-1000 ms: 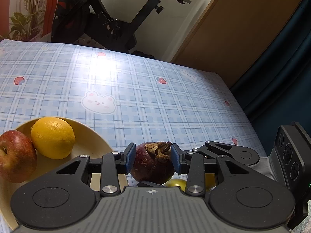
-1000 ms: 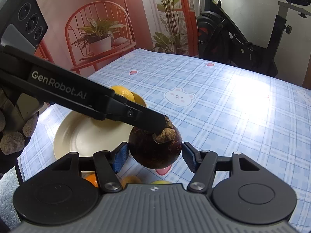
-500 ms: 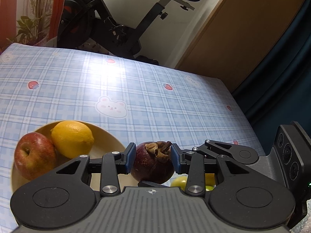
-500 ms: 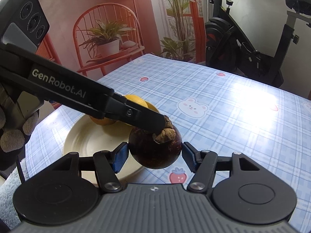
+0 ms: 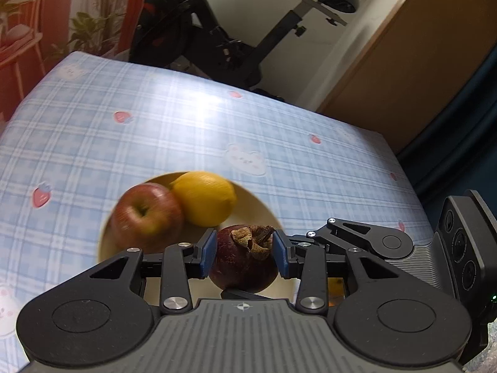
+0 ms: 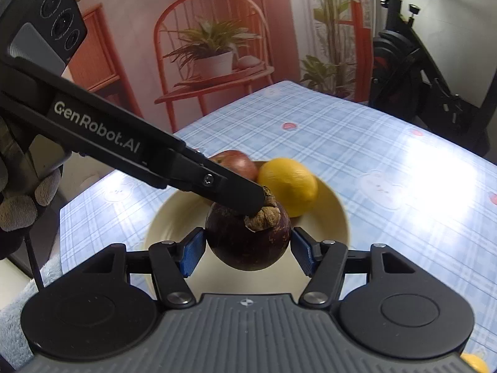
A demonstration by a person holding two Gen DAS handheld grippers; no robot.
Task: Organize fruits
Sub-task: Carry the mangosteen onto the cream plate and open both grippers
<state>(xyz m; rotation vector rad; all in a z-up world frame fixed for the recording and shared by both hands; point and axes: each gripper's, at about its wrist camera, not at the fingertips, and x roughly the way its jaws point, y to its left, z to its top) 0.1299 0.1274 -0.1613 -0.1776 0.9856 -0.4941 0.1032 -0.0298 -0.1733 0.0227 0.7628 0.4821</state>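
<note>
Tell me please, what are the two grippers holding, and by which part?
Both grip one dark purple round mangosteen: each clamps its sides, from different directions.

Carried mangosteen [image 5: 243, 262] from beside plate [image 6: 337, 217] to over plate interior, both grippers travelling with it. Apple [image 5: 146, 216] and lemon [image 5: 203, 197] shifted from far left edge of left wrist view to centre, just beyond fruit. Yellow fruits below fingers mostly out of sight.
</note>
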